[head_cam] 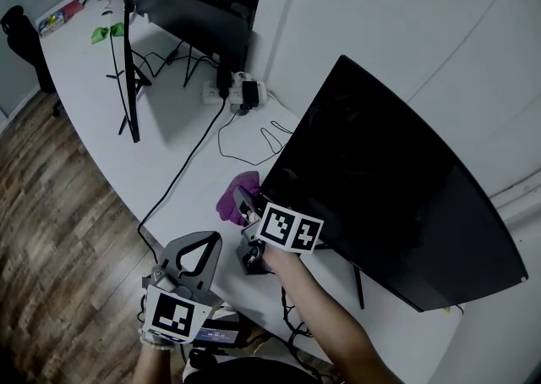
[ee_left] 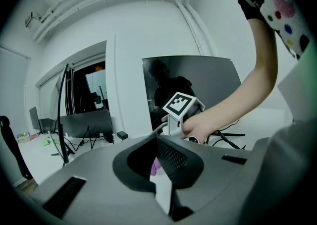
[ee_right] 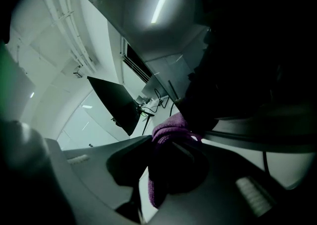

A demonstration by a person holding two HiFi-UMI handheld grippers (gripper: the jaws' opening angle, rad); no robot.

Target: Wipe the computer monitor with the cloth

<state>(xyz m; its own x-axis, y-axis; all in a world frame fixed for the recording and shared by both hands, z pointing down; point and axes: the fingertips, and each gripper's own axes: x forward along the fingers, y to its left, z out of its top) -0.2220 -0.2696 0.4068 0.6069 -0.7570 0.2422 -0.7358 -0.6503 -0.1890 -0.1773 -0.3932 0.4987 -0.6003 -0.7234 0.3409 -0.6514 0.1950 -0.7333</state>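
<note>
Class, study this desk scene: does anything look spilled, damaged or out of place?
Nothing spilled or broken shows. The only untidy thing is a black cable lying in loose loops on the white desk between the power strip and the near monitor. The purple cloth sits in the right hand-held gripper.

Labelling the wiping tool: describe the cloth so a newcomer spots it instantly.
Find the big dark monitor on the right of the white desk. At its lower left edge, the right gripper is shut on a bunched cloth. It is the only purple thing there; its neighbours are black cables and a white power strip.
</note>
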